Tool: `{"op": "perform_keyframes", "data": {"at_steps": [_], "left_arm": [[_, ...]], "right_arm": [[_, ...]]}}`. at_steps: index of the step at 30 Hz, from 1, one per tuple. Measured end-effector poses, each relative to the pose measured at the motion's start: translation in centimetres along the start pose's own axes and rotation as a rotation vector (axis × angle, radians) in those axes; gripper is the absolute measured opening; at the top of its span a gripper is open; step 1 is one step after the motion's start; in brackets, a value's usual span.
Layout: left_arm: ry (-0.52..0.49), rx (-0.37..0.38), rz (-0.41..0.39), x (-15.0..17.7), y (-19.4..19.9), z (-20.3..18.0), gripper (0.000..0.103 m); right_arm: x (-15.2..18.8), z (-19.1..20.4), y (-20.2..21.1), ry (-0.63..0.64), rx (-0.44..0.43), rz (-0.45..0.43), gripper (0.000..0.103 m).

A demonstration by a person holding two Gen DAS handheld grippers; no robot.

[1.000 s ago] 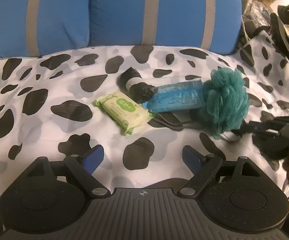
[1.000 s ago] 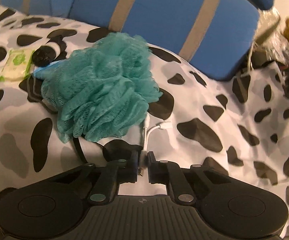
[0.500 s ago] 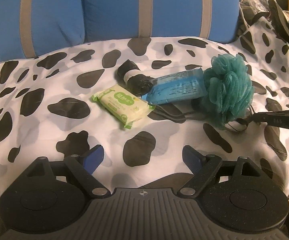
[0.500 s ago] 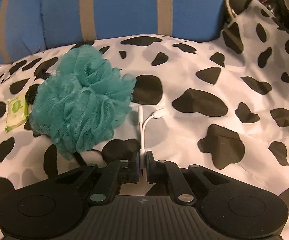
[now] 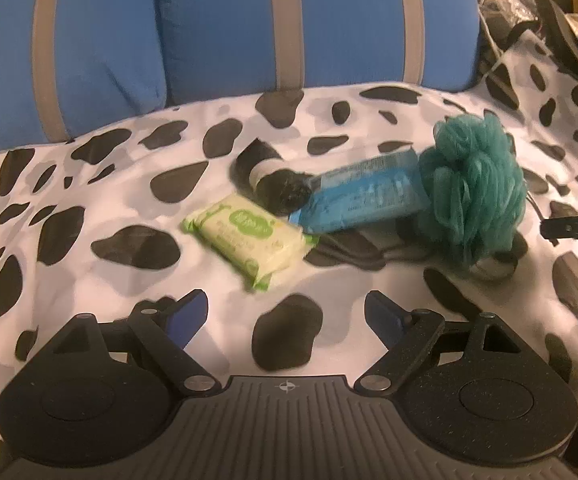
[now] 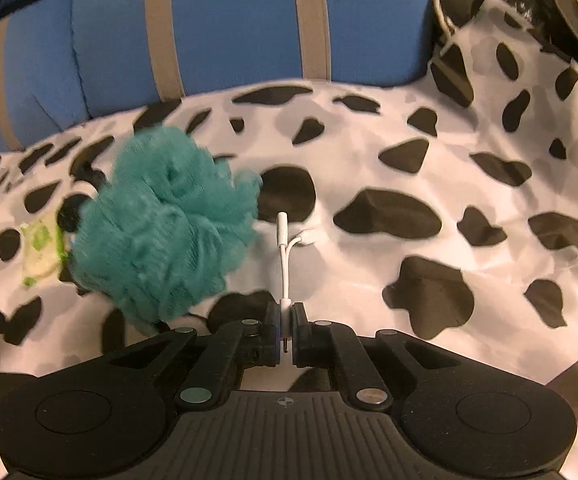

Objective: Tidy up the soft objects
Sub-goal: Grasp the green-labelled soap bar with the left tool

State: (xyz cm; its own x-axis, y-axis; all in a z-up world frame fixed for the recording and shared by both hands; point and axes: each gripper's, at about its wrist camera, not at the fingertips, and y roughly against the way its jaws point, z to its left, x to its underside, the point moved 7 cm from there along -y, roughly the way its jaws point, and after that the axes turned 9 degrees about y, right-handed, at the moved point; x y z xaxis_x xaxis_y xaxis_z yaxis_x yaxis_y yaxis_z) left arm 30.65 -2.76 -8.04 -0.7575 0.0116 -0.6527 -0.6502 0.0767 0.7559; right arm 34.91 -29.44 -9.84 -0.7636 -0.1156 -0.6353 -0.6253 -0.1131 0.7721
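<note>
1. Right wrist view: the right tool stays clamped on a white split cable; the view has rolled level since earlier.
2. Teal bath pouf lies just left of it on the spotted cover.
3. Left tool stands wide and empty, near the wipes pack.

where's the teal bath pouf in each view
Left wrist: teal bath pouf right of centre, at the right end of the blue packet.
Right wrist: left of centre, beside the white adapter cable.
Shared landmark: green wipes pack.
</note>
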Motion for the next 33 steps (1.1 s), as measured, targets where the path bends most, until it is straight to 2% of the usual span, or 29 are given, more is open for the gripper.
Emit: {"op": "perform_keyframes", "data": {"at_steps": [3, 10, 14, 18, 22, 26, 30, 33], "left_arm": [[0.032, -0.015, -0.006, -0.6, -0.6, 0.3, 0.086], [0.133, -0.059, -0.022, -2.4, -2.9, 1.3, 0.086], [0.167, -0.094, -0.039, -3.4, -4.9, 1.5, 0.086], [0.19, -0.131, -0.017, -3.9, -6.8, 1.9, 0.086], [0.172, -0.135, 0.005, -3.7, -8.7, 2.2, 0.086], [0.111, -0.164, -0.004, -3.8, -8.8, 2.0, 0.086], [0.163, -0.235, 0.022, -3.7, -8.4, 3.4, 0.086], [0.154, -0.261, 0.021, -3.6, -8.2, 4.1, 0.086]], "right_arm": [[-0.7, 0.0, 1.8, -0.021, -0.03, -0.031, 0.007], [-1.7, 0.2, 5.4, 0.021, -0.032, -0.099, 0.007], [-1.6, 0.1, 6.1, 0.05, -0.035, -0.109, 0.007], [-1.7, -0.3, 6.3, 0.054, -0.038, -0.112, 0.007], [-1.6, -0.3, 6.1, 0.057, -0.042, -0.107, 0.007], [-1.9, -0.1, 6.2, 0.066, -0.05, -0.114, 0.007], [-1.8, 0.1, 6.2, 0.069, -0.055, -0.114, 0.007], [-1.8, 0.1, 6.1, 0.063, -0.058, -0.111, 0.007]]}}
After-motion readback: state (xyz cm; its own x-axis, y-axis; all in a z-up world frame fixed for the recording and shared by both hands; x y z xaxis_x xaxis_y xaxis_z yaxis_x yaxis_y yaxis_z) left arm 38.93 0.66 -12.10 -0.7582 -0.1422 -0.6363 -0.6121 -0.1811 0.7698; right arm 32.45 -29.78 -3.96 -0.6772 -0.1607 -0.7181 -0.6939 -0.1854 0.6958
